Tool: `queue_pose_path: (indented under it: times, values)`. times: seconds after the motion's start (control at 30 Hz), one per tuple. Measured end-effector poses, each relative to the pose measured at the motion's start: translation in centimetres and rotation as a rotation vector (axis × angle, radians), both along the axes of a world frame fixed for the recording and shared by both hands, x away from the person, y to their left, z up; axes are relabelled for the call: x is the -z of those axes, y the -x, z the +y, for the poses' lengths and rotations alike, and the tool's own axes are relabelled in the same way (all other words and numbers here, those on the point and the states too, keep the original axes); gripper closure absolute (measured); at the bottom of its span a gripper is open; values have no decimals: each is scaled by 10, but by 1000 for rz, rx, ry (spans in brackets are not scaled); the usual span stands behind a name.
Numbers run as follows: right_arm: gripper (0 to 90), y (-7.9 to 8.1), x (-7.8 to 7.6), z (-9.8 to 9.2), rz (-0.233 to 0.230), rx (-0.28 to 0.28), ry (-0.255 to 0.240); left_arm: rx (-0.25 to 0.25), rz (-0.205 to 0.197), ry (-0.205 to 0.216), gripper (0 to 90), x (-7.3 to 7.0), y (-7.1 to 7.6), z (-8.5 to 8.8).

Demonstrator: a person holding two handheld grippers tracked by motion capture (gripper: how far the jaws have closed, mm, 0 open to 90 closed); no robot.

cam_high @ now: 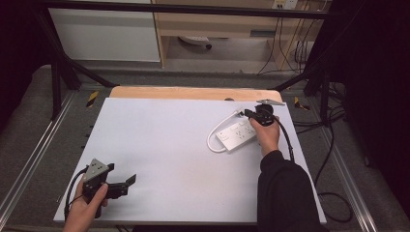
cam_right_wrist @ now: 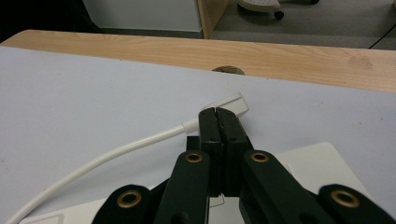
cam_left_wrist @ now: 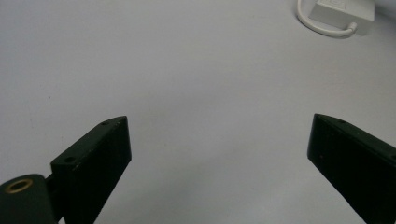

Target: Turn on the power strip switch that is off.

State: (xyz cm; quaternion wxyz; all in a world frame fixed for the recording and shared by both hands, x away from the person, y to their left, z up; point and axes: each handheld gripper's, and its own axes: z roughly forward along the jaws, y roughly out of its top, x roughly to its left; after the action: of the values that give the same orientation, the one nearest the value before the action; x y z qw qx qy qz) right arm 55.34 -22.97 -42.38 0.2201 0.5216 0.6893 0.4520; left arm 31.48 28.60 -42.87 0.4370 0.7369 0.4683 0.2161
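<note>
Now | right hand-held gripper [cam_right_wrist: 219,116] clamps white plug [cam_right_wrist: 233,103] near table's far edge [cam_high: 193,93] | left hand-held gripper [cam_high: 126,185] open (bare tabletop around)

White plug [cam_right_wrist: 232,104] perhaps partly hidden behind right claw [cam_right_wrist: 218,112]

The right gripper [cam_right_wrist: 218,114] rose from six o'clock, its jaws pressed together over the white plug [cam_right_wrist: 235,103] at the picture's centre. The white cable [cam_right_wrist: 107,158] curved away toward eight o'clock across the table [cam_right_wrist: 84,88], whose wooden edge [cam_right_wrist: 299,56] ran toward twelve o'clock.
</note>
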Motion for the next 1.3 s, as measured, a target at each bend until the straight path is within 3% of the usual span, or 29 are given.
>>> queue_pose_path:
  times: [0.9, 1.3]
  values:
    - [900, 1, 17, 7, 17, 4, 21, 6, 3, -3, 63, 0, 0, 0]
    - [900, 12, 22, 3, 20, -7, 37, 7, 4, -8, 63, 0, 0, -1]
